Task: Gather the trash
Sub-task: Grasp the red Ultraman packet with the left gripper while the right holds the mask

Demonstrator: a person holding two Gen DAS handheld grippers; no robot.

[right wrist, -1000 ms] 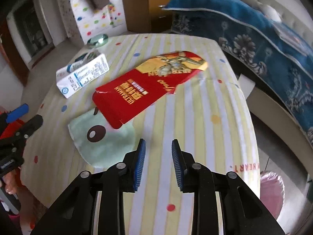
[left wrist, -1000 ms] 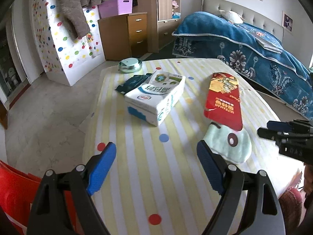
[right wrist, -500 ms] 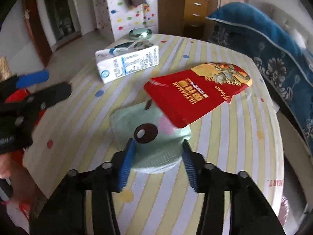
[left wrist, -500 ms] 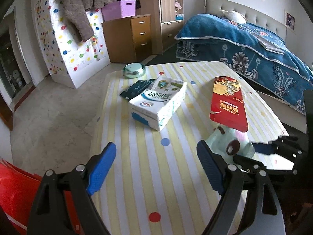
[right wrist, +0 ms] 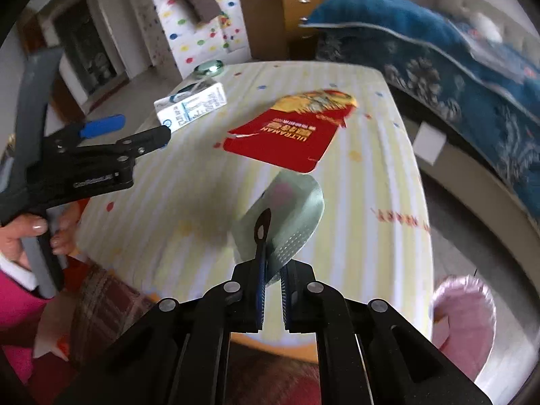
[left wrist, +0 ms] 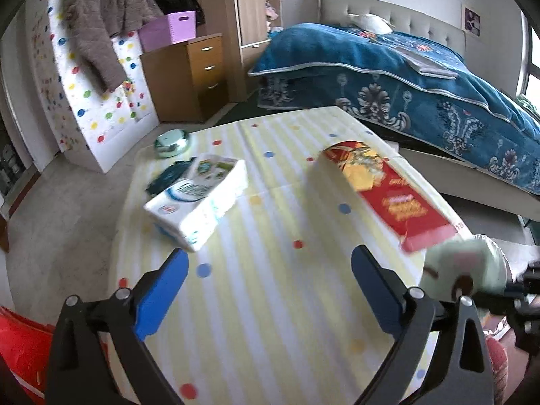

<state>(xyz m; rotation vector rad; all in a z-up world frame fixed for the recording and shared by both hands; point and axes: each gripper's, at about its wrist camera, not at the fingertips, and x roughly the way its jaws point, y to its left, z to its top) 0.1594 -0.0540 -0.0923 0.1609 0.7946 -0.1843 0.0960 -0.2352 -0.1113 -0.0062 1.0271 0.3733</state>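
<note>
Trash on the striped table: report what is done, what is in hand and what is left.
Done: nothing visibly binned yet. In hand: the right tool is shut on the pale green wrapper, lifted off the striped table. The left tool holds nothing, its jaws opening. Left: the red snack packet, the white carton and the dark green wrapper behind it lie on the table.

My table with the yellow stripes and dots

On my table [left wrist: 270,303], the white milk box [left wrist: 199,199] lies at 10 o'clock, the shiny round tin [left wrist: 171,141] at 11 near the far corner, and the red packet [left wrist: 384,199] at 2.
</note>
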